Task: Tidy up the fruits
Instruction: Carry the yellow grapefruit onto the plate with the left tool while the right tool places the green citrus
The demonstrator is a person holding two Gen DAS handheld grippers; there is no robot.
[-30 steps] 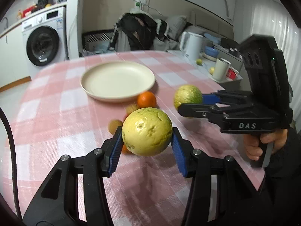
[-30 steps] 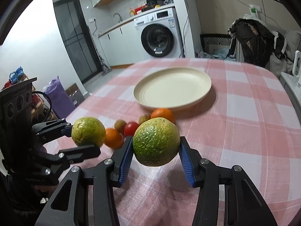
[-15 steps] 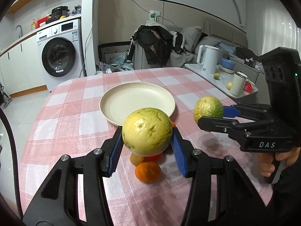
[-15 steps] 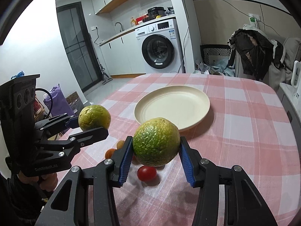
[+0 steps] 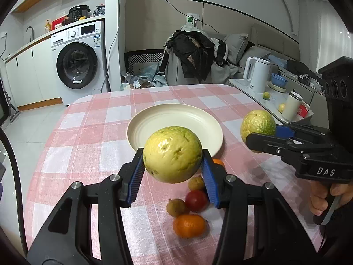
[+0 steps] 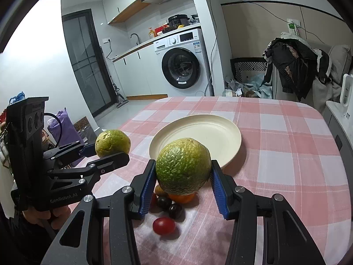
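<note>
Both black hand-held grippers with blue pads are squeezed tight on fruit and held up in the air above the table. Left gripper has its two blue pads pressed on the sides of a round yellow-green fruit with little brown dents. Right gripper has its pads pressed on a bumpy dark green round fruit. Each gripper shows up in the other one's camera, off to the side, with a hand wrapped around its black handle.

Under the grippers, on the pink and white checked tablecloth, lies a little pile of small fruits. Nearest is a small orange fruit. Just beside it sit a small red tomato and a small brown round fruit. A second brown one and a bit of another orange one peek out behind the left gripper's pad. In the right wrist view, two dark purple round fruits lie in the pile too.

A bit farther on is a round cream plate with nothing on it. The two held fruits hang in front of its near edge, not on it.

Far back stand a white washing machine, a chair piled with dark clothes and a white kettle on a side counter.
</note>
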